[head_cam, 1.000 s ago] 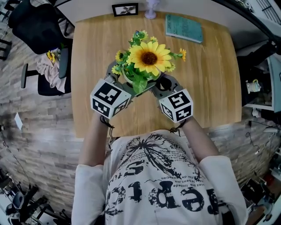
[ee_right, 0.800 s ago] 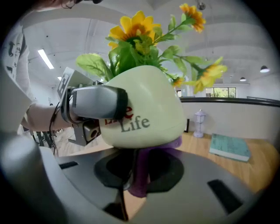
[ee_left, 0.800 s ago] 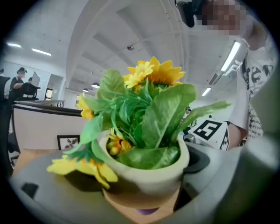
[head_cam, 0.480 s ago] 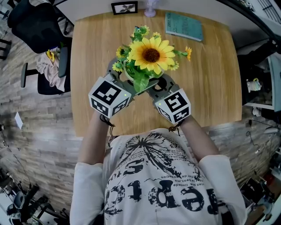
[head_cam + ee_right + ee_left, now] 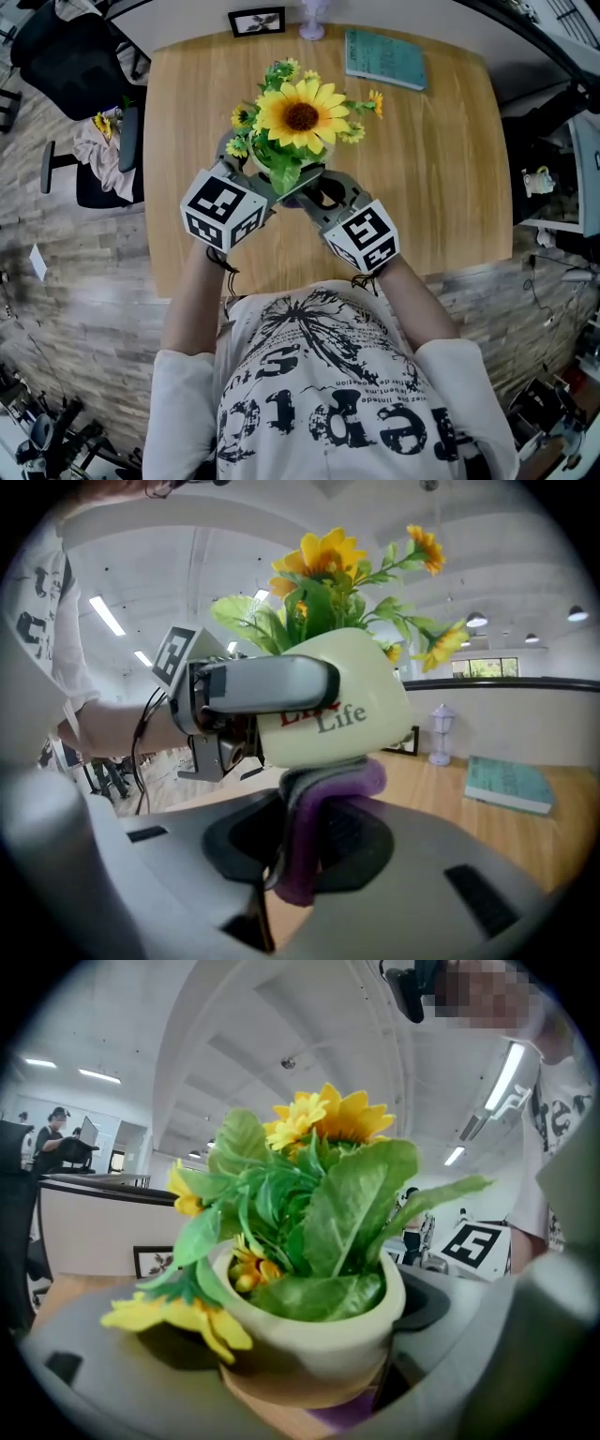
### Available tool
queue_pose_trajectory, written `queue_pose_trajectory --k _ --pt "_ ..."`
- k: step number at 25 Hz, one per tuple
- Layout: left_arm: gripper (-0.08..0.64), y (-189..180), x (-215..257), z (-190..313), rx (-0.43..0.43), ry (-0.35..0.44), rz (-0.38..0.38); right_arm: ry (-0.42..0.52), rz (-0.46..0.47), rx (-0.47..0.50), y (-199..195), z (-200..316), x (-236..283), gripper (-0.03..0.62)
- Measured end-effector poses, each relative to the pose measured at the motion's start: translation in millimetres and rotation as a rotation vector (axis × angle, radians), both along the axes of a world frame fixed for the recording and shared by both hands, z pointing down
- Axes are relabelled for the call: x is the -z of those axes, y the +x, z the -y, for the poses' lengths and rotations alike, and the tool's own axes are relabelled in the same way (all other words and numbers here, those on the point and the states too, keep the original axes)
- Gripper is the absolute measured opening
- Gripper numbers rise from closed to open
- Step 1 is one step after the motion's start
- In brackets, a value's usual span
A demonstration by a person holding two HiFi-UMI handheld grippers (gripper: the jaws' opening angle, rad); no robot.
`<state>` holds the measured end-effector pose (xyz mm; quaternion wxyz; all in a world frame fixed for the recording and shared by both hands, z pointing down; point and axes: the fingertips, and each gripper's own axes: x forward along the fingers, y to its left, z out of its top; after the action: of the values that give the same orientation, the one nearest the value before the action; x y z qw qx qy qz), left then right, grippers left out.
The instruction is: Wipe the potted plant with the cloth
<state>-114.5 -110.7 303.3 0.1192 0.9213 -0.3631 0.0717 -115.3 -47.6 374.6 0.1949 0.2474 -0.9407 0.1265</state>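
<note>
The left gripper point(image 5: 246, 167) reaches in from the 8 o'clock side of the potted plant point(image 5: 298, 117). Its jaws are closed around the cream pot point(image 5: 323, 1330), with one jaw lying across the lettered side. The right gripper point(image 5: 298, 850), at the pot's 5 o'clock, pinches a folded purple cloth point(image 5: 323, 794). The top of the cloth presses against the pot's base, over the wooden table point(image 5: 441, 169).

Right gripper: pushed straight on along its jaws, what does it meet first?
The pot, most likely: the purple cloth clamped in the right gripper looks pressed against its lower side. The left gripper holds that pot.
</note>
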Motion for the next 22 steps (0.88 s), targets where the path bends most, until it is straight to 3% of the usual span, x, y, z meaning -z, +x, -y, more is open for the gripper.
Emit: queue_pose_trajectory --k 11,22 --pt "0.531 5.8 -13.0 3.5 0.001 -0.029 0.005 -0.013 0.013 -0.04 33.6 9.6 -2.1 0.072" --pt "0.53 15.4 -30.5 -5.7 -0.016 -0.072 0.024 -0.028 -0.002 -0.145 75.5 41.0 -6.7 0.072"
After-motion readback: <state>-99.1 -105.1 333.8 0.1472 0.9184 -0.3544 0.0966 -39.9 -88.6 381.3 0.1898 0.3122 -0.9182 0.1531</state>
